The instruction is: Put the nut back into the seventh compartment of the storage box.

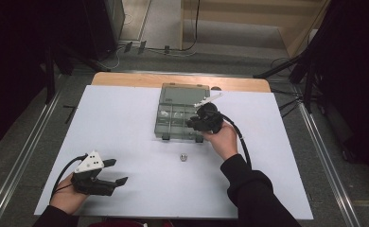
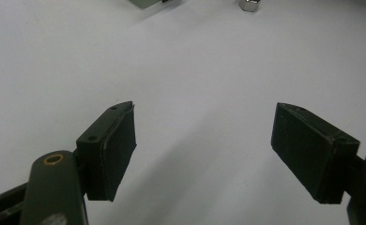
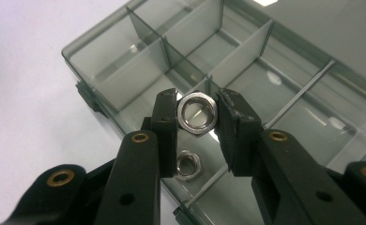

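The right hand (image 1: 224, 138) reaches forward over the white table (image 1: 126, 118), wrist bent so that its gripper (image 1: 195, 124) points left and down onto the near right part of the box (image 1: 180, 112), a smoky clear organiser with its lid laid open behind it. In the right gripper view the right gripper (image 3: 197, 117) is clamped on a steel nut (image 3: 198, 113), held by its flats between the two pads, its hole facing the camera, over a compartment near the box's (image 3: 125, 70) front edge. A second nut (image 3: 187, 164) lies on the floor of the compartment below it, partly hidden by the left jaw. A third nut (image 1: 184, 156) sits loose on the table just in front of the box, well apart from both grippers; it shows at the top edge of the left gripper view (image 2: 249, 4). The left hand (image 1: 66, 196) rests low at the near left corner of the table, its gripper (image 1: 116, 171) pointing right with jaws spread wide and nothing between them (image 2: 203, 154), above bare table.
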Demonstrator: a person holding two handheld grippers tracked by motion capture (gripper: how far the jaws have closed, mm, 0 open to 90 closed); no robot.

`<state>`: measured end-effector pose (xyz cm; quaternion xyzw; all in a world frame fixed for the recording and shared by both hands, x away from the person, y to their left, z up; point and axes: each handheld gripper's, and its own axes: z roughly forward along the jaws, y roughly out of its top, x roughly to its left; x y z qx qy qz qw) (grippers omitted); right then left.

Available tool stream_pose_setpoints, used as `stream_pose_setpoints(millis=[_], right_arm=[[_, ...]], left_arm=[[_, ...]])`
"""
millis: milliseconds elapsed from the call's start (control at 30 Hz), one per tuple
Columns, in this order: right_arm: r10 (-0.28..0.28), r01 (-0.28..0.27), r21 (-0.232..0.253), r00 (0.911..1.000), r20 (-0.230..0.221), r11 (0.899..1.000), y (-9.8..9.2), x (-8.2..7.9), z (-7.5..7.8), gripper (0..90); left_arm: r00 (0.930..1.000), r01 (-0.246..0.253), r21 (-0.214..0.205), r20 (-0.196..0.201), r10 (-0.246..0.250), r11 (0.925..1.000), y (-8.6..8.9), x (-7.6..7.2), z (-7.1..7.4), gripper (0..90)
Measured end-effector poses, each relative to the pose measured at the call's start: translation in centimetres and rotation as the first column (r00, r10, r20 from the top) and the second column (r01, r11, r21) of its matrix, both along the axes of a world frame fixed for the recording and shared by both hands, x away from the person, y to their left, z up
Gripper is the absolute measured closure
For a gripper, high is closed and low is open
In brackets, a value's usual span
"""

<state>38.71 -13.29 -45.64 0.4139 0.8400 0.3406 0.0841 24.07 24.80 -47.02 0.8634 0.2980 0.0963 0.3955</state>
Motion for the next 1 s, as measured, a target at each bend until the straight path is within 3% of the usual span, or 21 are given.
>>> stream_pose_setpoints(millis=[133,233,300,333,733,933,1000], right_arm=[[-0.007,0.007,-0.006,0.9999,-0.011,1.000,0.0,0.1,-0.4,70.8],[-0.001,0.001,0.016,0.9997,-0.023,1.000,0.0,0.2,-0.5,55.6],[0.001,0.000,0.028,0.9998,-0.020,1.000,0.0,0.2,-0.5,52.5],[0.005,-0.005,0.037,1.0000,-0.007,0.999,-0.1,0.1,-0.4,46.1],[0.059,-0.060,0.091,0.9981,0.015,0.994,-0.2,-2.1,1.5,38.4],[0.095,-0.102,0.094,0.9921,0.083,0.990,-0.2,-3.8,2.0,32.9],[0.100,-0.107,0.084,0.9914,0.085,0.991,-0.1,-4.3,2.1,33.8]], left_arm=[[1.0000,0.004,0.001,-0.001,-0.004,1.0000,0.0,0.0,0.0,22.7],[1.0000,0.005,0.000,0.000,-0.005,1.0000,0.0,-0.1,0.0,22.7],[1.0000,0.004,-0.002,0.000,-0.004,1.0000,0.0,-0.1,0.1,22.7],[1.0000,0.005,0.002,0.004,-0.005,1.0000,0.0,-0.2,0.1,22.7],[0.9999,0.013,0.010,0.001,-0.013,0.9999,-0.1,-0.3,0.2,22.7],[0.9999,0.012,0.004,0.002,-0.012,0.9999,0.0,-0.2,0.2,22.7],[0.9999,0.012,0.003,0.001,-0.012,0.9999,0.0,-0.2,0.3,22.7]])
